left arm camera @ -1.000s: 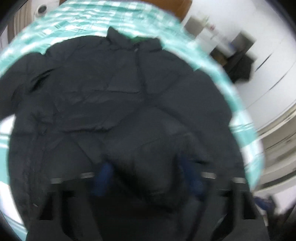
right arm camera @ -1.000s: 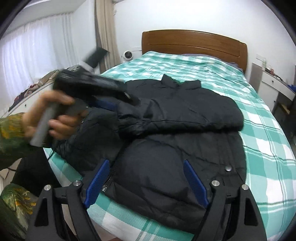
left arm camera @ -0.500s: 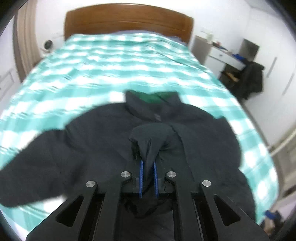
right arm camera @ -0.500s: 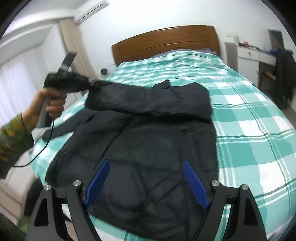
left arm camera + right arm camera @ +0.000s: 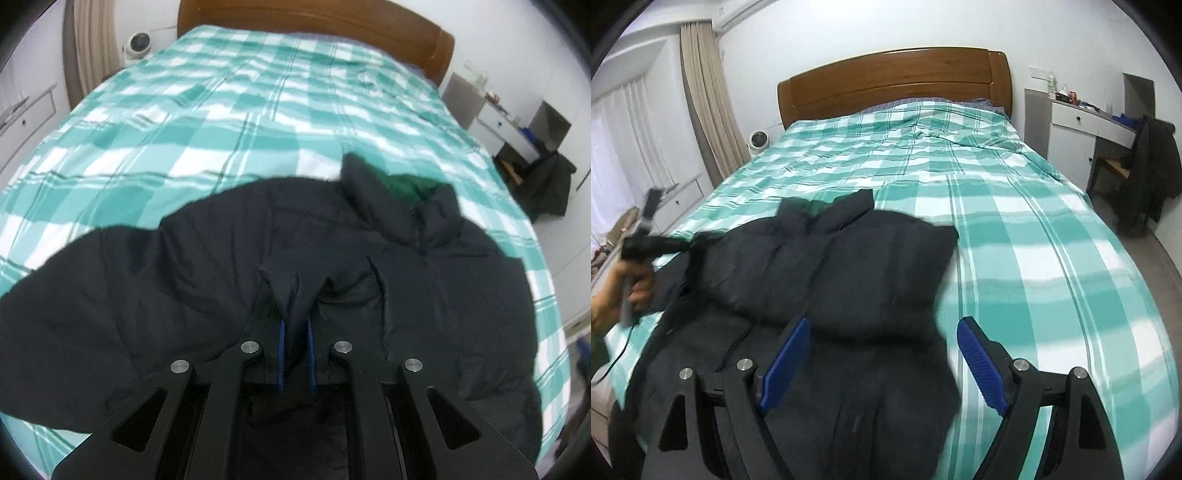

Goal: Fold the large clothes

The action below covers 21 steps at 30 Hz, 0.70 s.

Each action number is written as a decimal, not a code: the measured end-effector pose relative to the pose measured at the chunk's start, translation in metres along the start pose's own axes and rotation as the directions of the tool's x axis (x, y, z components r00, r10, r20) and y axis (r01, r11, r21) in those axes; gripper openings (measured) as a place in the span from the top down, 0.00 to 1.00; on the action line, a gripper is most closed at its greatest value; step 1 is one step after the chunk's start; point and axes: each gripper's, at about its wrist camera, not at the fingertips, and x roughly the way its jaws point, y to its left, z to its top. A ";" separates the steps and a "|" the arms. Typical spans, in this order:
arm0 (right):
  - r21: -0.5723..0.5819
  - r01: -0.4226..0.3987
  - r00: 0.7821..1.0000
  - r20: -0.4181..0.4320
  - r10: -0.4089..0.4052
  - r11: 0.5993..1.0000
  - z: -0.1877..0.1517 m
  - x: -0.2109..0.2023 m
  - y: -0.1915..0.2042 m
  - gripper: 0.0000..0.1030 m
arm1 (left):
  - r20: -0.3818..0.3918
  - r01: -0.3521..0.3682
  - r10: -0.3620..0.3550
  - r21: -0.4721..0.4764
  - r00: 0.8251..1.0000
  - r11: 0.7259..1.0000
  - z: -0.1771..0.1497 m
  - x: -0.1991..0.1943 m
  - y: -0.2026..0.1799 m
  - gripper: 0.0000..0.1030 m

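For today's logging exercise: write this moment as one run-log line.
left gripper: shut on jacket sleeve | right gripper: open, empty | jacket: on bed

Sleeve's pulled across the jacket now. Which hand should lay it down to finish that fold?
Left, probably. The left gripper is already shut on the sleeve of the jacket. The right gripper hangs open over the jacket's lower part, holding nothing.

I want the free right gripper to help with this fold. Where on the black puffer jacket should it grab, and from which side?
Probably the jacket's folded edge nearest the bare checked bedspread, just ahead of the open right gripper. Come in low from the bedspread side: that edge is a thick, raised fold with nothing beside it, so the pads could slide around it. The left gripper already pinches the sleeve end across the jacket.
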 end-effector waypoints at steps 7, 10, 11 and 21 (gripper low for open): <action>-0.089 -0.056 0.984 -0.175 0.039 0.994 0.019 0.120 0.030 0.19 | -0.011 -0.027 0.027 0.019 1.000 0.999 -0.008 0.025 0.004 0.90; -0.060 -0.020 0.957 -0.290 0.001 0.998 -0.008 0.163 0.028 0.19 | -0.029 -0.026 0.027 0.027 0.999 0.999 -0.015 0.038 0.008 0.86; -0.056 -0.019 0.958 -0.287 0.002 0.998 -0.009 0.163 0.028 0.19 | -0.028 -0.032 0.033 0.035 0.999 0.999 -0.016 0.041 0.008 0.84; 0.078 -0.052 0.986 -0.155 0.064 0.996 0.059 0.125 0.005 0.19 | -0.006 -0.040 0.040 0.047 0.999 0.998 -0.024 0.048 0.013 0.81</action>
